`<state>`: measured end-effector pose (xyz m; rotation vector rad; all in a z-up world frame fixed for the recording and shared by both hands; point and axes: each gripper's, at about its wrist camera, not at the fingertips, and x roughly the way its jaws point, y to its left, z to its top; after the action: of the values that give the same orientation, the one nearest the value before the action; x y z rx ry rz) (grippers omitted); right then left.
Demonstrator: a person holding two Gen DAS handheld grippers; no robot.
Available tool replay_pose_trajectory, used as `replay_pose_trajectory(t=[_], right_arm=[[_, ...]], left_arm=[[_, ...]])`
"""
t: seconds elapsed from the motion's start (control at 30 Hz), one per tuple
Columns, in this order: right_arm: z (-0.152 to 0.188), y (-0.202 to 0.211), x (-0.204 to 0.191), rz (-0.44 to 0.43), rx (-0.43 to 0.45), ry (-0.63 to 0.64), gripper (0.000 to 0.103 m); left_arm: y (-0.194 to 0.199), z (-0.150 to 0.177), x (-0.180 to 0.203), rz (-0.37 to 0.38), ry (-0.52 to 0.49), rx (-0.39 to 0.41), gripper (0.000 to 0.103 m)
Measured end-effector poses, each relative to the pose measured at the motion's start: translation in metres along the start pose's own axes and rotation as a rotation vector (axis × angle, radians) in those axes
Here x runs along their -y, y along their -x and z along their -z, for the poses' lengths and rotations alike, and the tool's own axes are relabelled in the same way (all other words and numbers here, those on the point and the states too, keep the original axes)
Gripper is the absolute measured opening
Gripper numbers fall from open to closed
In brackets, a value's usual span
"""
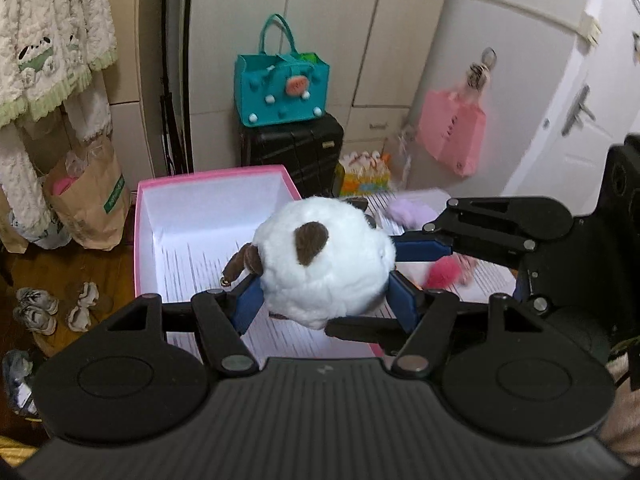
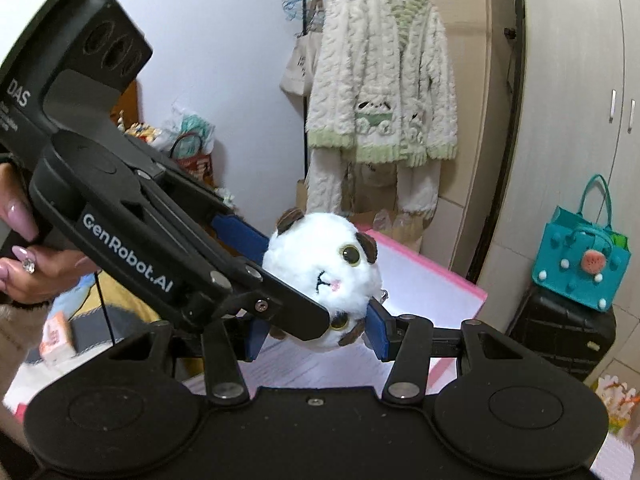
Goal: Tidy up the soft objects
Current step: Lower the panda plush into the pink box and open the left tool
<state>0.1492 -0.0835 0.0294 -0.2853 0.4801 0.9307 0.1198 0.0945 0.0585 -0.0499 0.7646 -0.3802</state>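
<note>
A round white plush toy (image 1: 324, 256) with brown ears hangs in the air above an open pink box (image 1: 216, 174) with a white inside. My left gripper (image 1: 326, 304) is shut on the toy, blue pads pressing its two sides. My right gripper (image 1: 364, 286) reaches in from the right and also clamps it. The right wrist view shows the toy's face (image 2: 324, 268), with my right gripper (image 2: 316, 332) shut on its underside. There the left gripper (image 2: 296, 282) comes in from the left, held by a hand (image 2: 24, 256). A pink pompom (image 1: 440, 274) and a lavender soft thing (image 1: 408, 210) lie behind.
A teal felt bag (image 1: 280, 88) sits on a black suitcase (image 1: 292, 152) by the cupboards. A pink bag (image 1: 452, 132) hangs on the door. A brown paper bag (image 1: 88, 200) and shoes (image 1: 36, 308) are on the floor at left. A fleece jacket (image 2: 380, 80) hangs on a rack.
</note>
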Motion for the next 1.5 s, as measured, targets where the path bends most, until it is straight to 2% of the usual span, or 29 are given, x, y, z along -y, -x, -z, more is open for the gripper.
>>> replay_pose_trajectory(t=[0.13, 0.33, 0.5, 0.57, 0.8, 0.97, 1.07, 1.27, 1.3, 1.37, 1.5], right_arm=[[-0.004, -0.039, 0.035, -0.029, -0.047, -0.027, 0.056], [0.003, -0.099, 0.069, -0.004, -0.140, -0.012, 0.055], [0.008, -0.125, 0.091, -0.057, -0.164, -0.005, 0.055], [0.009, -0.132, 0.091, -0.048, -0.183, 0.025, 0.055], [0.009, -0.149, 0.091, 0.040, -0.230, 0.107, 0.055], [0.022, -0.154, 0.077, 0.065, -0.265, 0.328, 0.054], [0.022, -0.160, 0.077, 0.078, -0.298, 0.338, 0.052], [0.021, -0.166, 0.071, 0.164, -0.346, 0.410, 0.051], [0.021, -0.161, 0.070, 0.170, -0.337, 0.416, 0.054], [0.019, -0.152, 0.069, 0.155, -0.315, 0.418, 0.056], [0.019, -0.136, 0.069, 0.146, -0.295, 0.405, 0.055]], left_arm=[[-0.037, -0.021, -0.025, 0.005, 0.046, -0.025, 0.066], [-0.113, -0.047, -0.062, 0.004, 0.125, -0.180, 0.066], [-0.161, -0.051, -0.089, 0.010, 0.178, -0.271, 0.066], [-0.173, -0.048, -0.098, 0.021, 0.219, -0.289, 0.066], [-0.193, -0.048, -0.113, 0.028, 0.260, -0.266, 0.066], [-0.206, -0.043, -0.121, 0.048, 0.285, -0.287, 0.066], [-0.209, -0.037, -0.124, 0.057, 0.294, -0.304, 0.064], [-0.203, -0.034, -0.124, 0.037, 0.285, -0.265, 0.064], [-0.200, -0.034, -0.124, 0.046, 0.288, -0.255, 0.064], [-0.196, -0.032, -0.125, 0.044, 0.285, -0.250, 0.064], [-0.196, -0.029, -0.127, 0.036, 0.304, -0.245, 0.049]])
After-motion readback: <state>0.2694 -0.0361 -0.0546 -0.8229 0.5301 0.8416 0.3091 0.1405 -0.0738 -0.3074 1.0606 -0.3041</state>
